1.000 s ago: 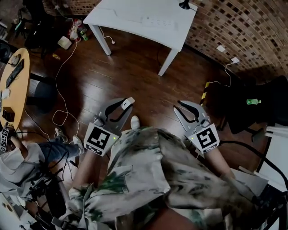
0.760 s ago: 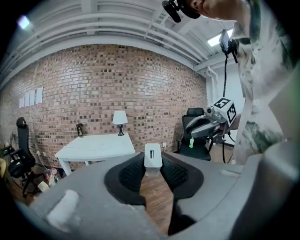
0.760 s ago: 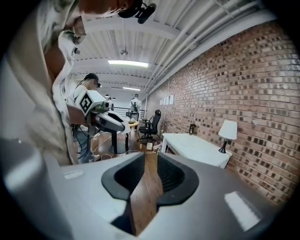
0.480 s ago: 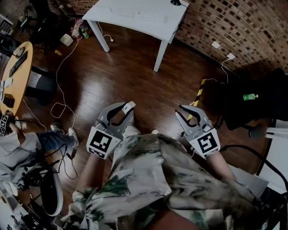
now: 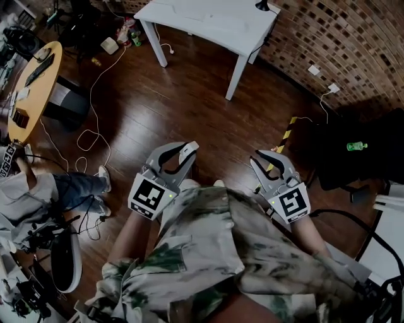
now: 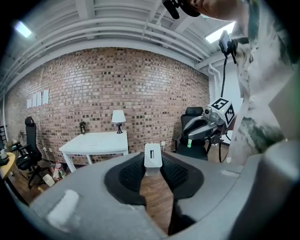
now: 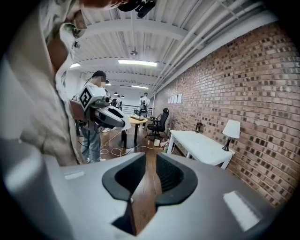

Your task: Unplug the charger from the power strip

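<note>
Your left tongs (image 5: 184,155) are clenched on the small white rectangular charger (image 6: 153,156), holding it in the air above the dark wooden floor (image 5: 189,101). It is well apart from the white worktop (image 5: 208,19) by the brick wall. Your right tongs (image 7: 151,160) stand slightly parted, with only floor showing between them.

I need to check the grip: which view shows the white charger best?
The left gripper view: the charger sits large and centred between the left tongs. The head view shows only its small white end; the right gripper view cannot settle it.
</note>
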